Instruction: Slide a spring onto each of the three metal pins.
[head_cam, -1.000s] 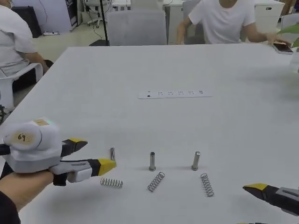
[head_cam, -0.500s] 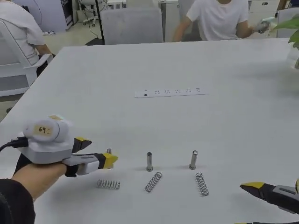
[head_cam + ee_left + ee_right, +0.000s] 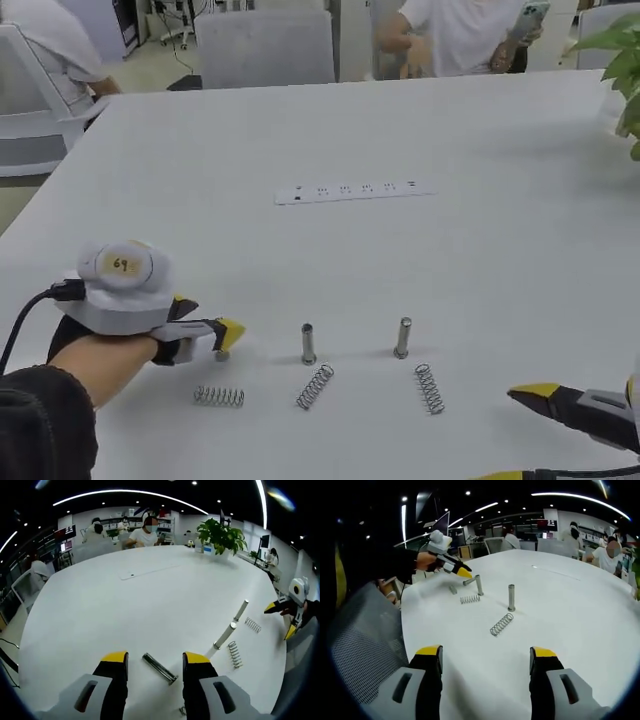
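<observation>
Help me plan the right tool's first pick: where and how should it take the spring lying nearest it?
Probably across the coils at its end nearest you, coming down from above: the spring lies flat on the table, so the right tool can straddle its width, leaving the far end free for the upright pin beside it.

open office: desks (image 3: 330,120), chairs (image 3: 262,45), monitors (image 3: 441,522)

Open room: bare white tabletop (image 3: 490,250) across centre and right of the head view
Lower centre: two upright silver metal pins (image 3: 308,343) (image 3: 402,337), a gap between them; wire coil springs (image 3: 315,386) (image 3: 429,388) lying just below
Centre: flat white power strip (image 3: 350,190)
Upper right: green leafy plant (image 3: 620,60)
</observation>
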The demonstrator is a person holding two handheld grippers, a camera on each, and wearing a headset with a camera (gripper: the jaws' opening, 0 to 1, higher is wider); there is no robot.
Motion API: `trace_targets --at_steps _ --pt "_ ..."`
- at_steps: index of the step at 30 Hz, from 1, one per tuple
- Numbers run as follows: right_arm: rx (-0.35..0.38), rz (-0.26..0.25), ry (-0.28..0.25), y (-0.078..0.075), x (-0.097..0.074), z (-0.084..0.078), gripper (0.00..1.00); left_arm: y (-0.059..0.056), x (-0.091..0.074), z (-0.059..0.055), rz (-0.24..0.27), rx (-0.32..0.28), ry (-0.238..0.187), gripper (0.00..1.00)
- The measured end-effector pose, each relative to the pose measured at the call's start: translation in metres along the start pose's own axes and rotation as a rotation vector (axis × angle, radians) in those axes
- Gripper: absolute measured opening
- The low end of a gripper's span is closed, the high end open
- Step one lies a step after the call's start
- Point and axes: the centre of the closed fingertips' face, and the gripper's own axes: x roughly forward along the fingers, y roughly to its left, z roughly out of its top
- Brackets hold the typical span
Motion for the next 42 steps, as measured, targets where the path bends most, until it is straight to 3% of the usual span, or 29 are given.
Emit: trace_targets --at_steps 13,24,33,42 --pt "0.01 -0.008 -0.004 0.0 0.0 -0.003 0.67 0.002 0.013 -0.013 0.023 0.018 0.093 0.15" --pt "0.014 -0.02 -0.006 -0.005 -0.001 -0.005 0.65 0.004 0.018 -0.016 0.031 0.014 0.114 0.1" --pt "0.016 -0.02 -0.004 -0.005 -0.001 -0.006 0.64 -0.001 0.019 -0.018 0.027 0.057 0.129 0.02" --pt "0.021 -0.016 -0.003 -0.004 0.0 -0.007 0.64 0.0 0.019 -0.018 0.027 0.087 0.137 0.02"
